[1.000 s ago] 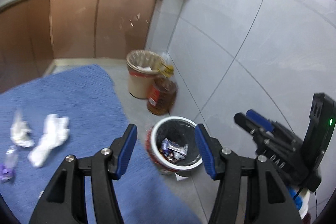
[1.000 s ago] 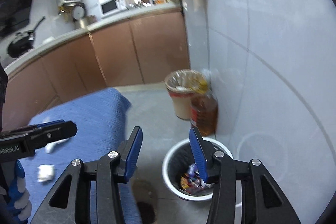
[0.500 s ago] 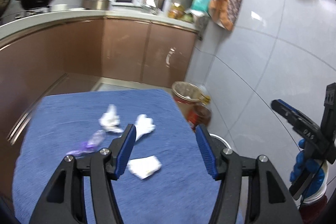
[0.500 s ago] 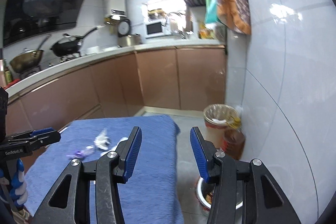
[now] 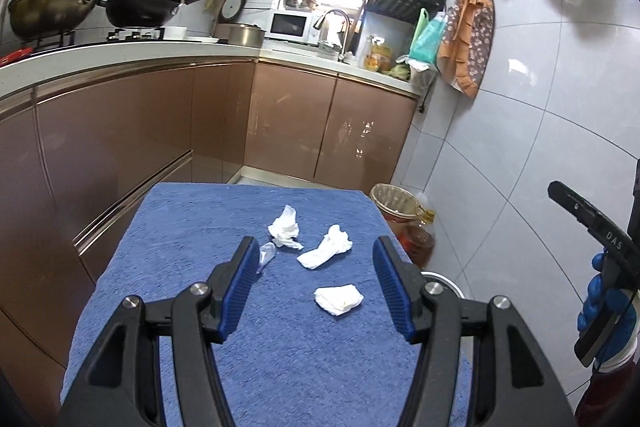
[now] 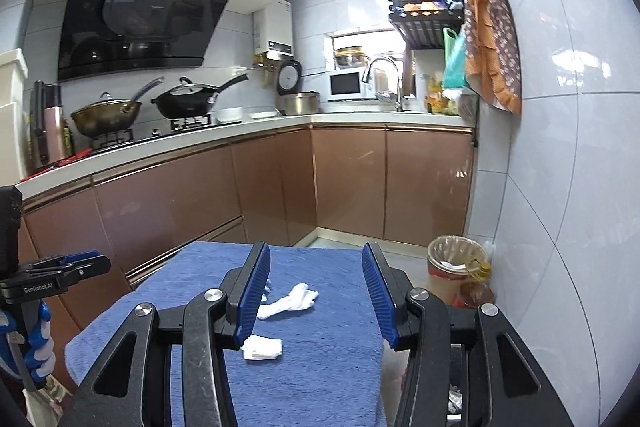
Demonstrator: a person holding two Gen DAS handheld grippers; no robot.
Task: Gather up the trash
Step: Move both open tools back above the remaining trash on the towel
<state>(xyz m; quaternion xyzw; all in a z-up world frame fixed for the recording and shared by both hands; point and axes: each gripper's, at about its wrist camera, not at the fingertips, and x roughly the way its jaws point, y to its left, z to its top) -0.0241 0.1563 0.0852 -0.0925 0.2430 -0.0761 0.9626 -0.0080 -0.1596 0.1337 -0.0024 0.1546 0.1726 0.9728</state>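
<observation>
— Kitchen cabinets ring your view; what lies on the blue-covered surface?

— Three white tissue wads. A folded tissue lies nearest you, a long crumpled tissue sits beyond it, and a far tissue lies just left of that. A small clear wrapper rests beside your left gripper's left pad; it may be plastic, but it is too small to tell.

— And your jaws?

— Your left gripper's jaws are spread wide with nothing between them, above the surface. Your right gripper is likewise spread and holding nothing.

— The bins?

— A white-rimmed bin peeks out just right of the surface, and a lined bin stands against the wall with an oil bottle touching it.
</observation>
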